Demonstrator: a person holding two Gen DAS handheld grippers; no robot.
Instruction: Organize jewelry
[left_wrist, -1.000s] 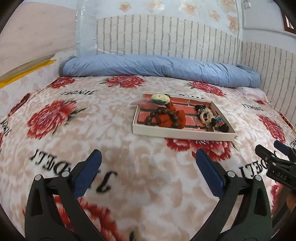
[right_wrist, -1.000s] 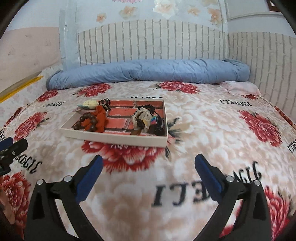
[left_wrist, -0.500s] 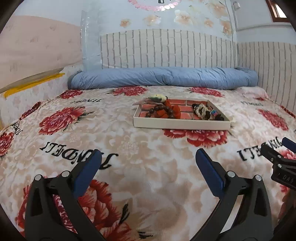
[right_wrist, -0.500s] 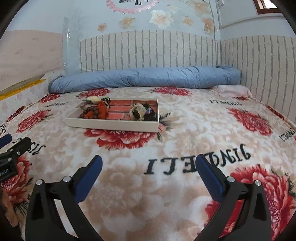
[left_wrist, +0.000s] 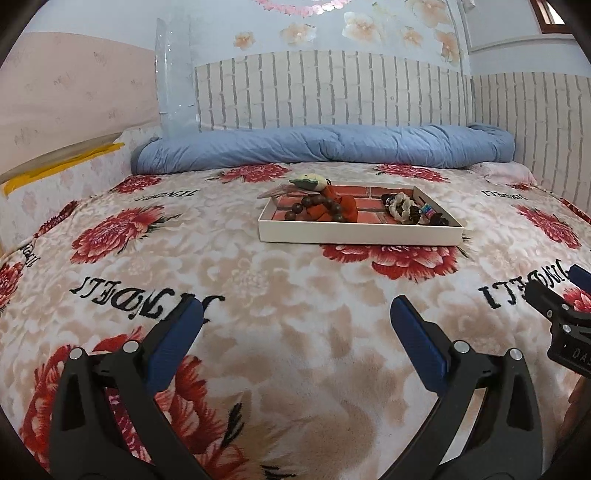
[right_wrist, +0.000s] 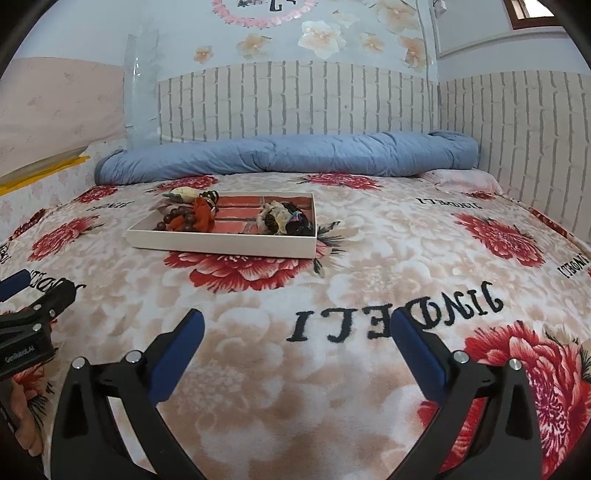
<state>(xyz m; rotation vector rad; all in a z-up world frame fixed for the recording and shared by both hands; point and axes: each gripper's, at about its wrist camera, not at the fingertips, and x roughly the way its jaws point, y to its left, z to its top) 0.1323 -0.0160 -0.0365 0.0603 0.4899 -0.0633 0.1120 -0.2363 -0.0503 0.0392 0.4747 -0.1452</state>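
Left claw (left_wrist: 295, 325): its two blue fingers are wide apart, with nothing between them. It hangs over the flowery blanket (left_wrist: 258, 280), well back from the tray.

Right claw (right_wrist: 295, 332): spread wide too, and it holds nothing. It sits over the black letters on the blanket — the tray is ahead and to its left.

Tray (left_wrist: 360, 234): a flat white box on the bed, near the middle. Its floor looks like red bricks. It rests on a big red flower in the blanket print.

Brown bead bracelet (left_wrist: 314, 208): in the left part of the tray, curled around an orange-red piece (left_wrist: 349, 208).

Pale shell-like thing (left_wrist: 314, 181): at the far left corner of the tray, resting on the rim.

White and dark bracelets (left_wrist: 410, 212): a small heap in the right part of the tray, close to the right wall. A tiny bright bead (left_wrist: 427, 209) shows in the heap.

Blue quilt (left_wrist: 332, 147): rolled up long, lying across the head of the bed, behind the tray.

Wall (left_wrist: 332, 96): white bricks low down, pale flowers painted above.

Other views: from the right wrist, the left claw shows at the left edge, with a bit of a hand (right_wrist: 22, 406) under it — from the left wrist, the right claw peeks in at the right edge.
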